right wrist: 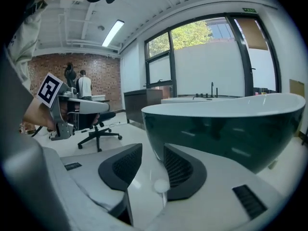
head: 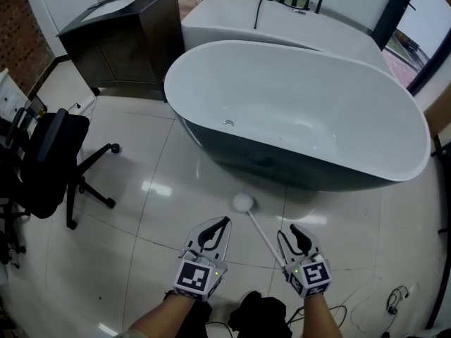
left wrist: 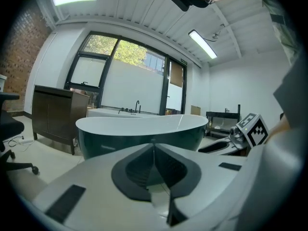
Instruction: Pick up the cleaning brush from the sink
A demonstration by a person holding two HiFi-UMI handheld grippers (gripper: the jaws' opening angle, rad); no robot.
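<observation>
The cleaning brush [head: 243, 203] has a round white head on a thin white handle and hangs over the tiled floor in front of the bathtub [head: 296, 174]. Its handle runs back down into my right gripper [head: 289, 232], which is shut on it. In the right gripper view the brush head [right wrist: 161, 186] shows low between the jaws of the right gripper [right wrist: 153, 148], whose tips stand slightly apart. My left gripper [head: 225, 220] is beside it on the left, shut and empty. In the left gripper view, the left gripper's [left wrist: 154, 143] pads meet in front of the bathtub [left wrist: 139, 134].
A black office chair [head: 49, 160] stands at the left. Behind the dark-sided tub are a dark cabinet [head: 134, 34] and a second white tub [head: 282, 20] with black taps. Cables [head: 394, 301] lie on the floor at the lower right. People stand far off by a brick wall [right wrist: 79, 85].
</observation>
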